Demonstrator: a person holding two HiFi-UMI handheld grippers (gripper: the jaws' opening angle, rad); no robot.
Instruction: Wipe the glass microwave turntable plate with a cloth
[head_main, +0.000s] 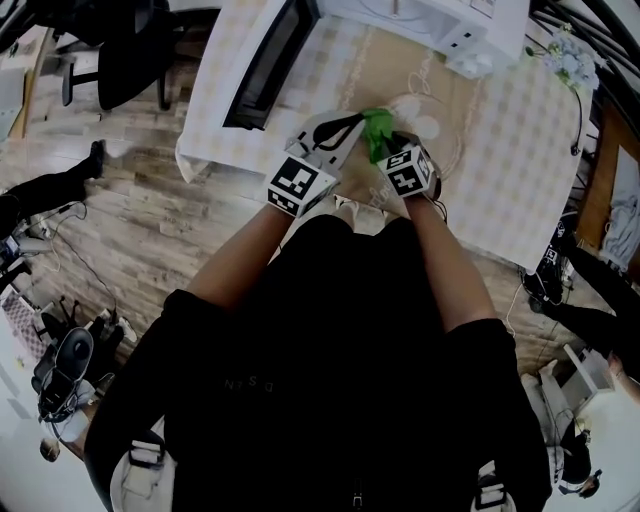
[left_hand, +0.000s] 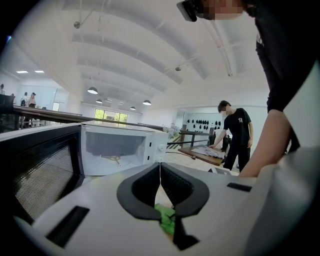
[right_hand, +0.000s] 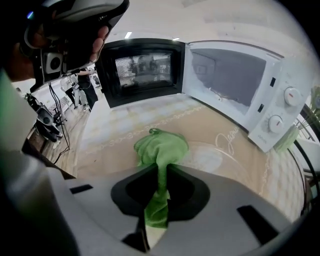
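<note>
The glass plate (right_hand: 235, 160) lies flat on the surface (right_hand: 110, 135), low and right of the middle in the right gripper view. The green cloth (right_hand: 161, 147) sits bunched on the plate's left edge. The right gripper (right_hand: 162, 172) has its fingers clenched on the cloth's tail. The left gripper (left_hand: 160, 170) points up, its fingers pressed together with nothing between them. The open microwave (right_hand: 235, 82) stands just behind the plate, its door (right_hand: 142, 67) swung out at upper left. Bare surface lies left of the plate.
</note>
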